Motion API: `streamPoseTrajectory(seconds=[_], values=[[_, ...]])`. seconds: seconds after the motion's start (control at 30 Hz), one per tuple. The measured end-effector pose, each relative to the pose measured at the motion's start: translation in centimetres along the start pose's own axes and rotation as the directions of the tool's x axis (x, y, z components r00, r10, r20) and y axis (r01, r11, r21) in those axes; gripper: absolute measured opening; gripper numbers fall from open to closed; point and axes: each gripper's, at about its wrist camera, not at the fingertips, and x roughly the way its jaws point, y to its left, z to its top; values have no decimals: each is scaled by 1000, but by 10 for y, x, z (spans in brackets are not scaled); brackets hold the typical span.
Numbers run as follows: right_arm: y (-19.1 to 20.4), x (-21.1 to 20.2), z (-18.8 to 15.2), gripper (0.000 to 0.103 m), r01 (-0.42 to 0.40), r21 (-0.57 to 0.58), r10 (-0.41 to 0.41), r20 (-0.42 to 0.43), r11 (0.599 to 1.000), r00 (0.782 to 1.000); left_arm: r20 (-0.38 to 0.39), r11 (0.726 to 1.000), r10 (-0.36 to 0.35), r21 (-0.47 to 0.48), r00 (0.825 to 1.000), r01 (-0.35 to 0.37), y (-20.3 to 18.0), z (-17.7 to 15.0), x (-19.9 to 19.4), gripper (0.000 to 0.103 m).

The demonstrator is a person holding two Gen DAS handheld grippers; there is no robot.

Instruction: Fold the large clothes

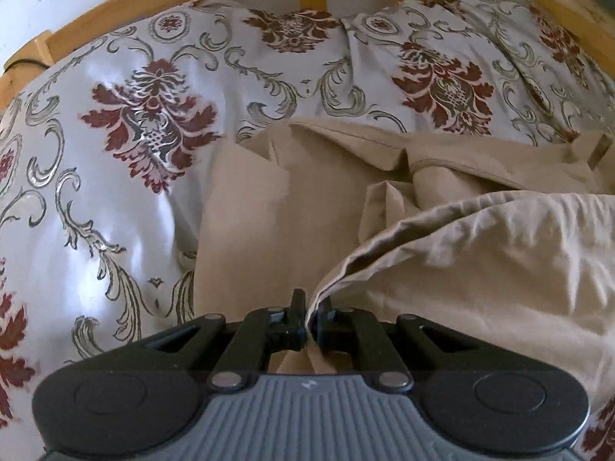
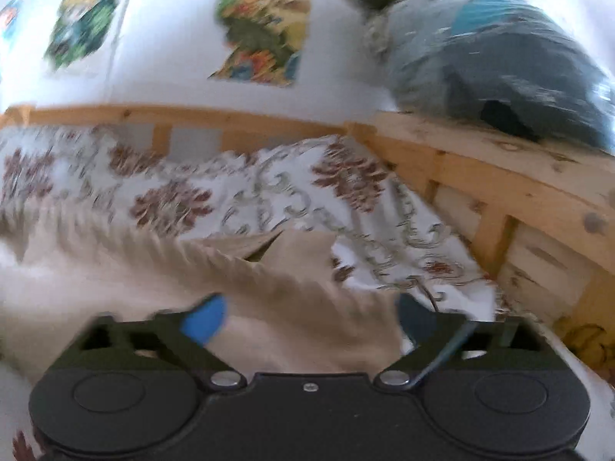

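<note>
A large beige garment (image 1: 480, 253) lies crumpled on a floral bedspread (image 1: 153, 115). My left gripper (image 1: 309, 303) is shut on a fold of this beige cloth, which rises from between the fingers and drapes away to the right. A flatter layer of the garment lies underneath. In the blurred right wrist view, my right gripper (image 2: 311, 320) stands wide open just over the beige garment (image 2: 300, 261). Its blue-padded fingers (image 2: 207, 322) sit far apart and grip nothing.
The bedspread (image 2: 269, 199) covers a bed with a wooden frame (image 1: 153, 7) (image 2: 480, 176) along its back and right side. A dark bundle wrapped in plastic (image 2: 499, 61) rests on the frame's right end. Posters (image 2: 265, 27) hang on the white wall.
</note>
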Motion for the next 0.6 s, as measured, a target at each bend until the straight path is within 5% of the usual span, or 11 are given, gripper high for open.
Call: streamPoseTrajectory(seconds=[0.23, 0.33, 0.4, 0.47, 0.6], values=[[-34, 15, -11, 93, 45, 214, -24, -97, 976, 995, -18, 998, -17, -56, 1000, 16, 10, 0, -8, 11], [-42, 37, -25, 69, 52, 295, 6, -193, 954, 981, 8, 996, -23, -87, 1000, 24, 17, -6, -13, 23], [-43, 45, -31, 44, 79, 313, -9, -217, 946, 976, 59, 991, -42, -122, 997, 49, 25, -12, -23, 37], [-43, 48, -35, 32, 98, 332, -25, -216, 938, 976, 114, 983, -66, -165, 991, 85, 35, -19, -34, 77], [-41, 50, -38, 24, 101, 338, -28, -214, 936, 976, 242, 962, -93, -227, 966, 150, 60, -37, -59, 101]])
